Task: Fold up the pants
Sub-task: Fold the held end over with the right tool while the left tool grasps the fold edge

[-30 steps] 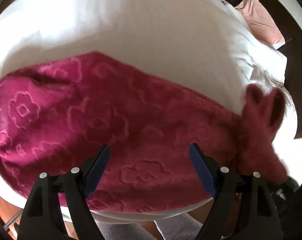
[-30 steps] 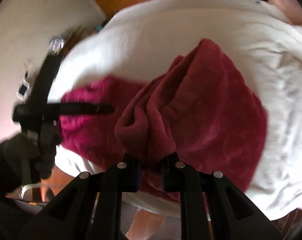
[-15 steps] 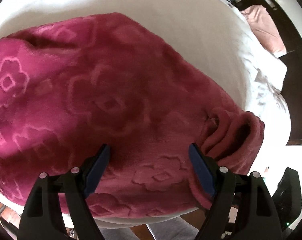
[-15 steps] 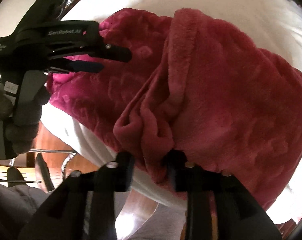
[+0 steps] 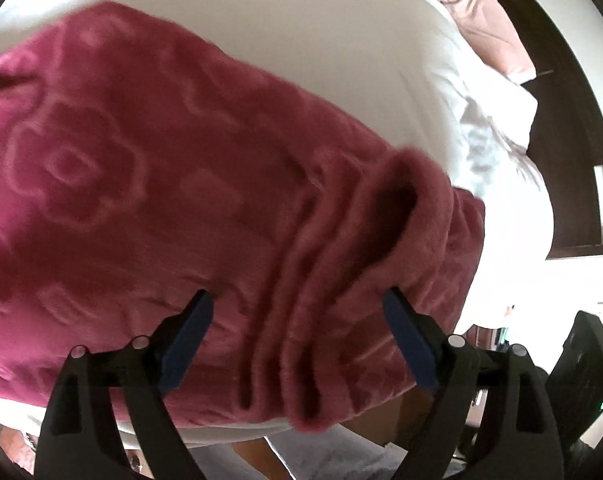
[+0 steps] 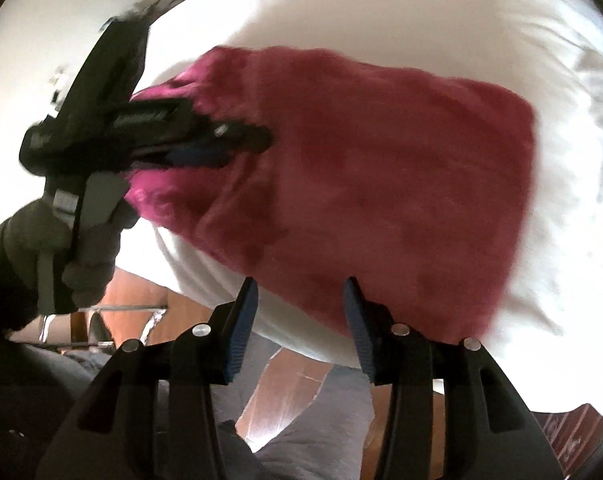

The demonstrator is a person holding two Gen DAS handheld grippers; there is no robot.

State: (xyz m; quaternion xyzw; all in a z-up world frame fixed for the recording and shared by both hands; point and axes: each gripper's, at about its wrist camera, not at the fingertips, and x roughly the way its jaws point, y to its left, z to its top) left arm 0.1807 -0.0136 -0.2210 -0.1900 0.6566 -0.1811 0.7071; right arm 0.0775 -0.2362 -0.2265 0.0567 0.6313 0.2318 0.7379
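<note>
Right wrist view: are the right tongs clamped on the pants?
No, the right tongs stand open with a clear gap between the blue pads, and the red pants lie on the white bedding beyond them.

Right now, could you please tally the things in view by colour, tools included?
Magenta: 1, the fleece pants, lying on the bed.
White: 1, the bed cover.
Pale pink: 1, the pillow at the far end of the bed.
Black with blue pads: 2, the left tool and the right tool, both open and empty.
Total: 5.
</note>
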